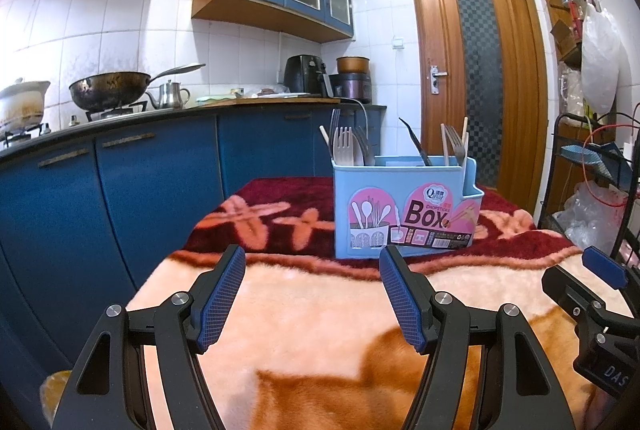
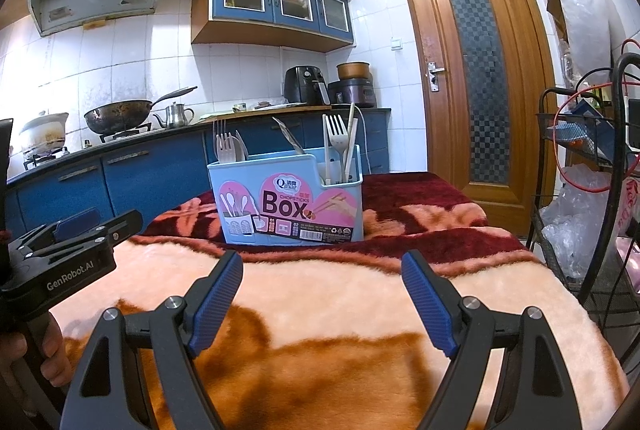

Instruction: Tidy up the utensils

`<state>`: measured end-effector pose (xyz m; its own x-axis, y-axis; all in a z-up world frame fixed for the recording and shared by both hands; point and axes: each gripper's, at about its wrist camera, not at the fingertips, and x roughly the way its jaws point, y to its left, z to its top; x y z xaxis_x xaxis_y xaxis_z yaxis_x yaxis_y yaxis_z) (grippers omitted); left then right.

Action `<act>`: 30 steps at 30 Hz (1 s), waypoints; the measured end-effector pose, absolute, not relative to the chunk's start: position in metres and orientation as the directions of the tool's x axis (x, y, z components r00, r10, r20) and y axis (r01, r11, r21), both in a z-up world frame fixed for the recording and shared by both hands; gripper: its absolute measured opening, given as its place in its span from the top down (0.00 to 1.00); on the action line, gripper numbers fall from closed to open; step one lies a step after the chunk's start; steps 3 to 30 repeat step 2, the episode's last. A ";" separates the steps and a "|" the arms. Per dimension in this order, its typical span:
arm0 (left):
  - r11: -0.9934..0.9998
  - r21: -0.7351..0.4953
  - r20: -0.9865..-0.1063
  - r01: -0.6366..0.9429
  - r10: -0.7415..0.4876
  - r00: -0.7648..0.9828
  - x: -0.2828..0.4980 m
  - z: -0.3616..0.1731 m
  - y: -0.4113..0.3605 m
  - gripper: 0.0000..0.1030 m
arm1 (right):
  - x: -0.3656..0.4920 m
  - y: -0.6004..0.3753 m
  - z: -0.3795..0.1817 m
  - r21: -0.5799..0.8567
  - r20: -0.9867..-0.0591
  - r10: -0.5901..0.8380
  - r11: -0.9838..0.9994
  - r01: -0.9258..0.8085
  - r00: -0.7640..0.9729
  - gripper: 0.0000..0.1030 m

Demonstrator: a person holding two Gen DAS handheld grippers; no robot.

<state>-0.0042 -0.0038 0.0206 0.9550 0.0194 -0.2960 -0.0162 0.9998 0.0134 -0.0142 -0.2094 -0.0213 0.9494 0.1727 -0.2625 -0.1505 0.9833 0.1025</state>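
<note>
Both grippers, left (image 1: 312, 272) and right (image 2: 322, 276), are held low over the blanket (image 1: 320, 310), jaws wide, nothing gripped. One utensil box (image 2: 290, 206) is seen ahead, upright, forks inside.

Glossy plastic box (image 1: 404, 214), metal forks (image 1: 345, 144), plush blanket (image 1: 304, 330).

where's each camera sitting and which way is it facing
Left wrist: on the left claw, facing the blue utensil box on the blanket; own open fingers and the right claw's edge show.
Right wrist: on the right claw, facing the same box; own open fingers, the left claw and a hand show.
Shared: box, blanket, stove, wooden door.
</note>
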 end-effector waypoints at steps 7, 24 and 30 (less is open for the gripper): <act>1.000 0.010 -0.301 -0.017 0.019 0.954 -0.003 0.019 -0.004 0.31 | -0.013 -0.208 -0.021 0.098 -0.268 0.172 0.984 -0.151 0.948 0.19; 1.000 0.010 -0.301 -0.017 0.019 0.954 -0.003 0.019 -0.004 0.31 | -0.013 -0.208 -0.021 0.098 -0.268 0.172 0.984 -0.151 0.948 0.19; 1.000 0.010 -0.301 -0.017 0.019 0.954 -0.003 0.019 -0.004 0.31 | -0.013 -0.208 -0.021 0.098 -0.268 0.172 0.984 -0.151 0.948 0.19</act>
